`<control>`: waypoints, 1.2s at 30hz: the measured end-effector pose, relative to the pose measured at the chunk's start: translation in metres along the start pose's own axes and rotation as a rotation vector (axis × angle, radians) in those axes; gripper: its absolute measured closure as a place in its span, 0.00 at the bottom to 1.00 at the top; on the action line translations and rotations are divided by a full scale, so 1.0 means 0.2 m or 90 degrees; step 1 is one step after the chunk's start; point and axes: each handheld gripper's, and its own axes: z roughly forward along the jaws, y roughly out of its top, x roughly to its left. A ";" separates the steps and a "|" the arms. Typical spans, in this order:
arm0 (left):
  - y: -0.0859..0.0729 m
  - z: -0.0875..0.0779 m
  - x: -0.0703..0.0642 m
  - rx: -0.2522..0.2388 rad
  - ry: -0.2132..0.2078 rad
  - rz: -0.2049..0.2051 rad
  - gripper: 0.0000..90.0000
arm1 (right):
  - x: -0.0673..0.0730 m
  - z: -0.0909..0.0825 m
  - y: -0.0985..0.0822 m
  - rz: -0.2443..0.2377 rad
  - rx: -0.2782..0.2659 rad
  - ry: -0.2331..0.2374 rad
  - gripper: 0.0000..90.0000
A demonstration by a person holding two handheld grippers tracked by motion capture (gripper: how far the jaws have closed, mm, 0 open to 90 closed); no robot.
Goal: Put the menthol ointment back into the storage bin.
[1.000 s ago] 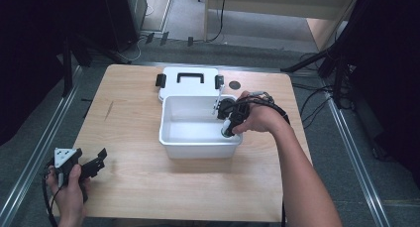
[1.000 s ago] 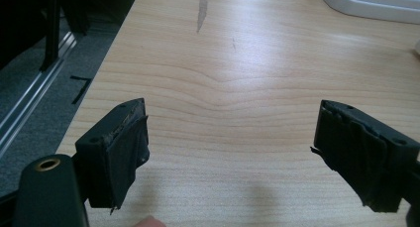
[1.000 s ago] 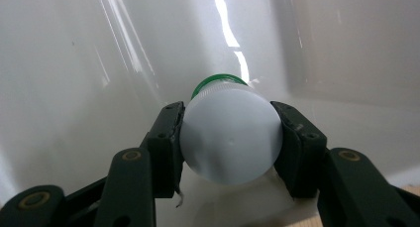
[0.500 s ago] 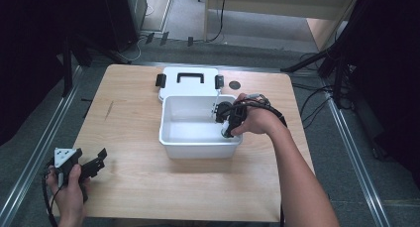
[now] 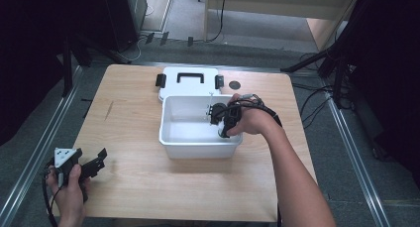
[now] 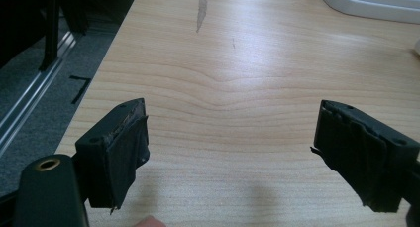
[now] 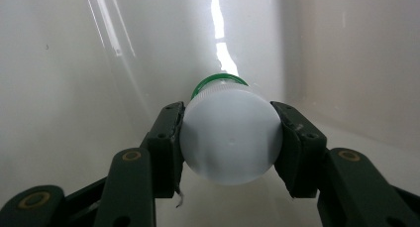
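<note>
The right gripper [image 7: 231, 142] had its two black jaws pressed against either side of a round white plastic bottle with a green collar [image 7: 230, 138], gripping it at its white end. Gripper and bottle sat inside a white rectangular plastic bin [image 5: 188, 135], whose glossy walls rose close around them. In the high view the right gripper [image 5: 221, 120] reached down into the bin's right half, the person's right hand [image 5: 252, 120] over the rim. Just beyond the bin lay its flat white lid with a black handle and black side latches [image 5: 190, 83], touching the far wall. Far off, at the near left corner of the light wooden table [image 5: 129, 123], the left gripper [image 6: 230, 152] hovered with jaws spread wide and nothing between them, over bare wood.
</note>
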 end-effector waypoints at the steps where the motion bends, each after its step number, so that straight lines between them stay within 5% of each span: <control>1: 0.00 0.00 0.00 0.000 0.000 0.000 0.16 | 0.00 0.00 0.00 0.001 0.005 0.002 0.57; 12: 0.00 0.00 0.00 0.002 -0.002 -0.001 0.16 | 0.00 0.06 0.04 -0.011 0.050 0.011 0.57; 36: 0.00 0.00 0.00 0.004 -0.009 -0.001 0.16 | 0.01 0.06 0.05 -0.012 0.064 0.004 0.58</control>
